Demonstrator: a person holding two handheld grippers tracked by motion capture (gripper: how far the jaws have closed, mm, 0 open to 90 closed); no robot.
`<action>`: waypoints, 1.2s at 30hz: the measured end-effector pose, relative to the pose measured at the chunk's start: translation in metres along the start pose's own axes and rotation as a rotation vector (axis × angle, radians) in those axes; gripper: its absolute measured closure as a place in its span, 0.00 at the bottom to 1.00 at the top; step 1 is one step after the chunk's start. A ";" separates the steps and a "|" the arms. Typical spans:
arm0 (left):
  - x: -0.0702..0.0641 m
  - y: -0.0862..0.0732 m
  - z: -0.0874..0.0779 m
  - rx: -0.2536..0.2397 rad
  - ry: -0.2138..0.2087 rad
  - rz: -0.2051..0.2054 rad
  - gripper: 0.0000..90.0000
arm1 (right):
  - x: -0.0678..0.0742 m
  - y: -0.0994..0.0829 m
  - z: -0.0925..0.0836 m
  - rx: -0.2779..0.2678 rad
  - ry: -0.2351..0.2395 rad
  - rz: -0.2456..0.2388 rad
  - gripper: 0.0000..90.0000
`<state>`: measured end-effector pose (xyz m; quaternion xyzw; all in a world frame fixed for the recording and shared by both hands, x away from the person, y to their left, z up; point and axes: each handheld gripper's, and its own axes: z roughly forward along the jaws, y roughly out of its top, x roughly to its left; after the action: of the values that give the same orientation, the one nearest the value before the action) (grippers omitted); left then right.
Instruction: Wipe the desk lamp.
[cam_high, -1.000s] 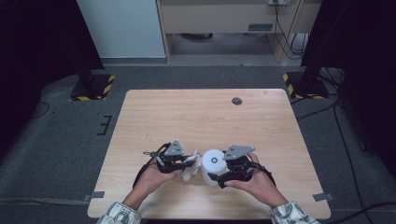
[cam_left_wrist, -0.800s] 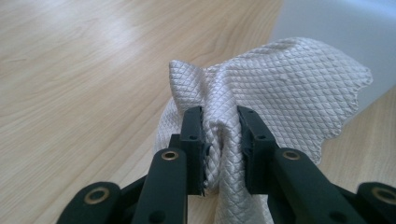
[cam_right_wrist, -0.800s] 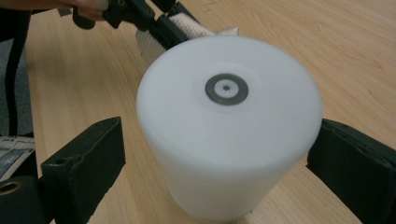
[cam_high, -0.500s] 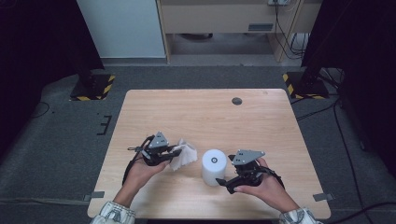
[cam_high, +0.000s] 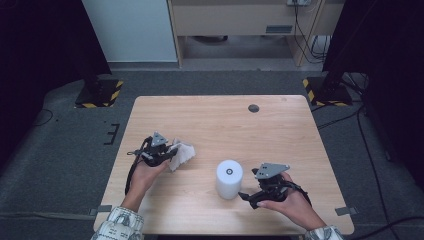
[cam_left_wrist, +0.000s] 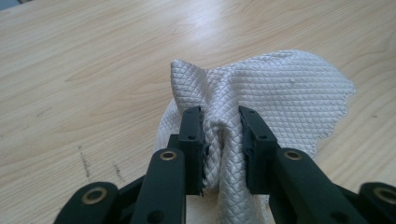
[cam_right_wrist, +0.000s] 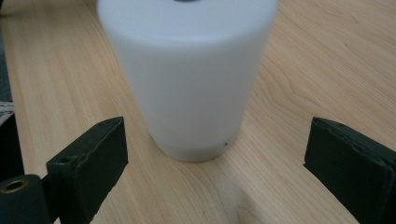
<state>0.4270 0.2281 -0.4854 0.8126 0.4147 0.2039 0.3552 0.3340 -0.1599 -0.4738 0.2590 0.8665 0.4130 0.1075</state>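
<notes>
A white quilted paper sheet (cam_left_wrist: 285, 88) is bunched between the jaws of my left gripper (cam_left_wrist: 220, 140), which is shut on it. From above, that sheet (cam_high: 182, 154) trails to the right of the left gripper (cam_high: 172, 151) at the table's left side. A white paper roll (cam_high: 229, 178) stands upright near the table's front middle. My right gripper (cam_high: 245, 196) is just right of the roll, open, its jaws pointing at it. Up close, the roll (cam_right_wrist: 187, 79) rises beyond the wide-spread right gripper (cam_right_wrist: 219, 154), apart from both pads.
The wooden table (cam_high: 225, 125) has a small dark round disc (cam_high: 253, 108) near its far edge. Black stands with yellow-striped bases (cam_high: 97, 92) flank the table on the grey floor. A white cabinet is behind.
My left gripper has carried the paper sheet leftwards, away from the roll. My right gripper has let go of the roll and drawn back to the right and toward the front edge.
</notes>
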 end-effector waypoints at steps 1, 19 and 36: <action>0.000 0.000 0.002 0.003 0.005 0.000 0.80 | -0.001 -0.001 0.000 0.002 -0.003 0.010 0.07; -0.015 -0.012 0.029 0.084 0.045 0.059 0.49 | -0.026 -0.029 0.008 0.046 -0.119 0.151 0.09; -0.016 -0.022 -0.024 -0.074 0.055 0.036 0.03 | -0.039 -0.033 0.001 -0.020 -0.217 0.232 0.07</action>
<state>0.3915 0.2337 -0.4867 0.8002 0.4019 0.2476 0.3699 0.3557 -0.1974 -0.5008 0.3992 0.8100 0.4007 0.1547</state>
